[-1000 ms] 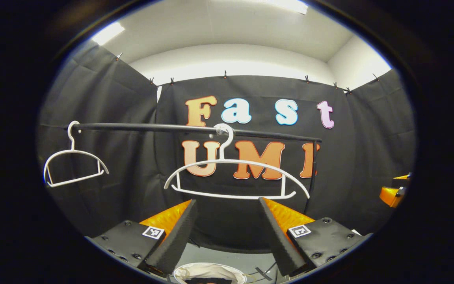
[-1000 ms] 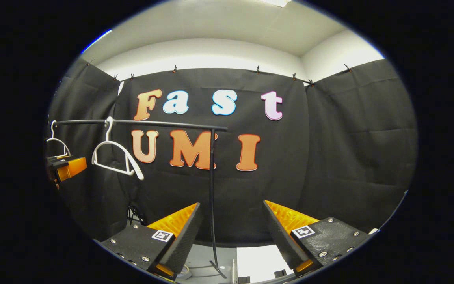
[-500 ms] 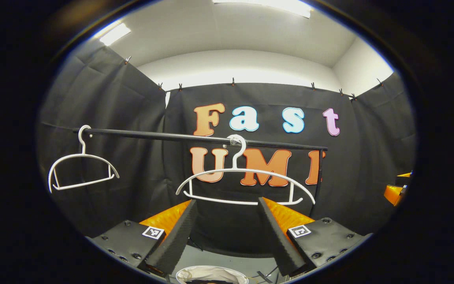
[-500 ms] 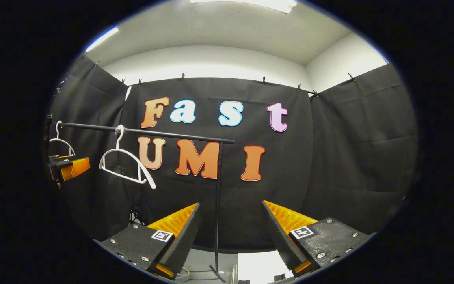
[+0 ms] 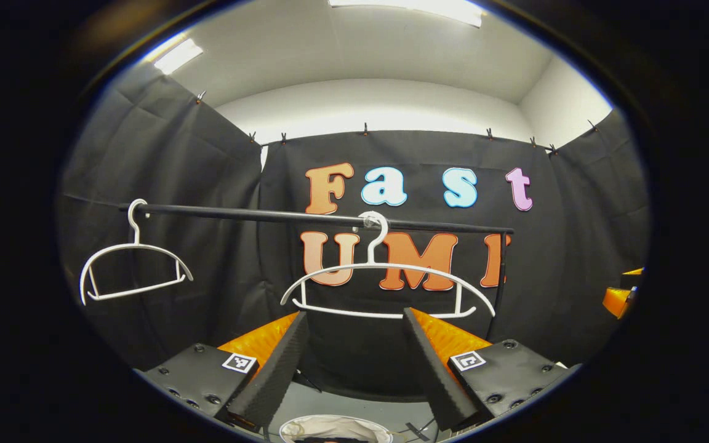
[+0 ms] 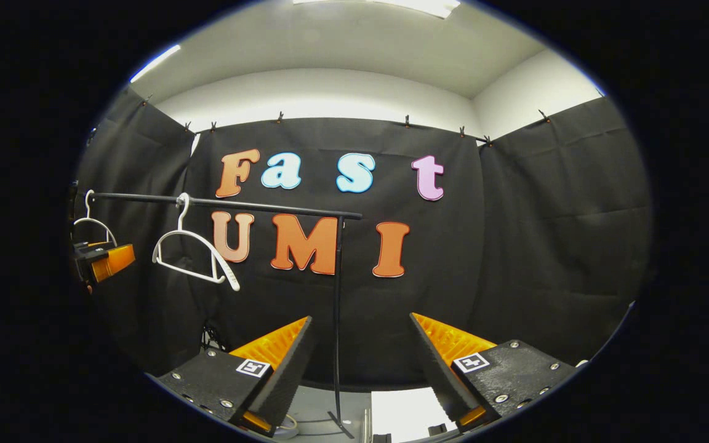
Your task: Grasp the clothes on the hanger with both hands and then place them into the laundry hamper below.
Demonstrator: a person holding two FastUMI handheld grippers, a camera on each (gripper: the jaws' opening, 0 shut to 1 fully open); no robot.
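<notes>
Two bare white hangers hang from a black rail (image 5: 256,215): one (image 5: 386,277) straight ahead of my left gripper (image 5: 354,320), another (image 5: 133,267) at the rail's left end. My left gripper is open with nothing between its fingers. The white rim of the laundry hamper (image 5: 336,429) shows below it, with something dark inside. In the right gripper view, my right gripper (image 6: 360,326) is open too and holds nothing. The rail (image 6: 231,203) and the nearer hanger (image 6: 194,252) lie to its upper left, and the left gripper (image 6: 105,261) shows at the far left.
The rail's black upright post (image 6: 337,320) stands just ahead of my right gripper, between its fingers. The other gripper (image 5: 622,295) shows at the right edge of the left gripper view. Grey floor (image 6: 317,415) lies below.
Both views have shifted slightly; the rail and hangers sit a little lower and further right in the left gripper view. Both grippers stay open.
</notes>
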